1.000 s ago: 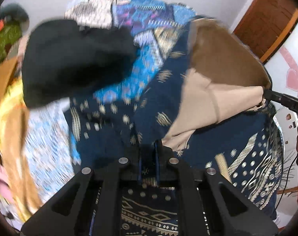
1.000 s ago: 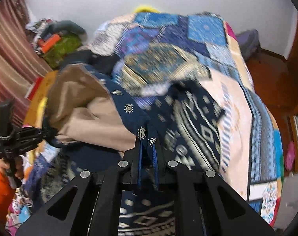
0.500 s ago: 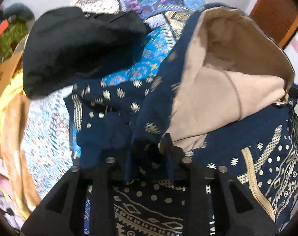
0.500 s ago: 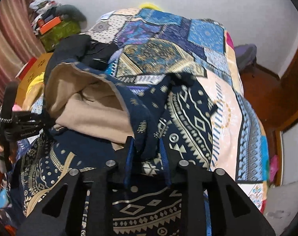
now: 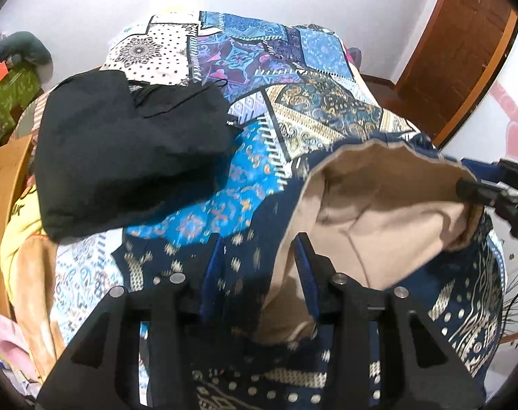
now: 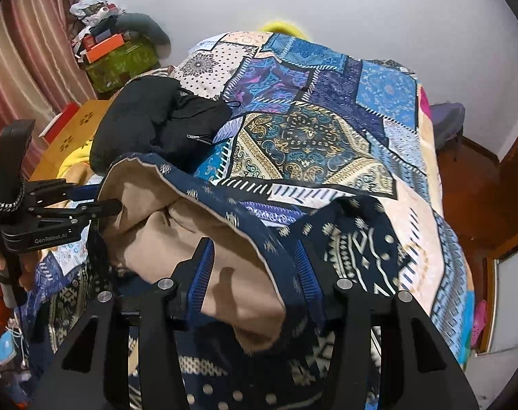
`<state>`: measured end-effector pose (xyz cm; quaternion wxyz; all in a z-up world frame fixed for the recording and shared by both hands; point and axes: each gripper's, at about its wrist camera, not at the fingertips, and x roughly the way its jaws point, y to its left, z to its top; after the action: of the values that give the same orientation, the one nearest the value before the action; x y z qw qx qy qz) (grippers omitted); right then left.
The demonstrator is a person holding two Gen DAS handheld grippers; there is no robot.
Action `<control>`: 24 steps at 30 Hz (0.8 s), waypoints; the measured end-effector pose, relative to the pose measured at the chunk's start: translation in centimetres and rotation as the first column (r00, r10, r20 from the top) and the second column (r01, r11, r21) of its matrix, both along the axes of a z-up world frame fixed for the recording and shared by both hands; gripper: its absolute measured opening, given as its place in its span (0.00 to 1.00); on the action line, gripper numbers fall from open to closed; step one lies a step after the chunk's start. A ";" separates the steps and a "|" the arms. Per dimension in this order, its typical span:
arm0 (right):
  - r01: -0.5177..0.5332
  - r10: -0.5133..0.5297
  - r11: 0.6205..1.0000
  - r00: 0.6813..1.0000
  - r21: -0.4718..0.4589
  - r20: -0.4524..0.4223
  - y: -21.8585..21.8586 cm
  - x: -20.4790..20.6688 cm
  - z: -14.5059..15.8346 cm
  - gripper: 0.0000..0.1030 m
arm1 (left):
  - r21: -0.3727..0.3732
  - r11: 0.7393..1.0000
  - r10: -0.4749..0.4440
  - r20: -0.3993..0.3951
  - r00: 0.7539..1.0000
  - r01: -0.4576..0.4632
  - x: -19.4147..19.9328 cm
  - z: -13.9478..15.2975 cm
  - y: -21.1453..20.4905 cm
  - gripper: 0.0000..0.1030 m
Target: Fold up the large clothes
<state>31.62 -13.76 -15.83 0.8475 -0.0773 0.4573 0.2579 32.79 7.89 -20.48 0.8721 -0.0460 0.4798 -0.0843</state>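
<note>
Left wrist view: left claw (image 5: 259, 266), jaws just parted, straddles the folded edge of the navy patterned garment (image 5: 464, 294), unpressed; the fold runs rightward to the right claw (image 5: 491, 191). A black garment (image 5: 129, 150) lies beyond on the bed (image 5: 293, 51).

Right wrist view: right claw (image 6: 255, 270), likewise just opened, brackets the same edge; tan lining (image 6: 163, 225) faces up.

Soft cloth over hard glossy wood

The navy patterned garment (image 5: 464, 294) shows a matt beige lining; the patchwork bedspread (image 6: 310, 136) looks smooth; the wooden door (image 5: 464, 51) gleams.
</note>
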 end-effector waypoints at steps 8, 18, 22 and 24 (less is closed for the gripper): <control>0.012 -0.008 0.998 0.998 0.055 -0.063 0.3 2.2 -1.6 0.44 | -0.004 1.000 -0.014 0.023 1.000 0.014 1.9 -0.2 -0.9 0.40; 0.038 -0.018 0.986 0.992 0.162 -0.125 -0.6 2.8 -1.7 0.10 | -0.042 0.994 -0.097 0.041 0.994 0.098 1.0 0.6 -2.2 0.06; 0.009 0.013 0.979 0.994 0.202 -0.110 -1.3 1.5 -0.2 0.08 | -0.052 0.990 -0.127 0.078 0.989 0.132 -1.0 2.3 -2.3 0.05; -0.018 0.034 0.980 0.996 0.199 -0.081 -1.5 0.4 0.7 0.08 | -0.047 0.989 -0.136 0.095 0.986 0.141 -2.3 3.2 -2.2 0.05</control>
<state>32.05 -15.31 -15.14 0.8276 0.0123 0.4637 0.3162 30.53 5.66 -17.31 0.8836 -0.0319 0.4390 -0.1595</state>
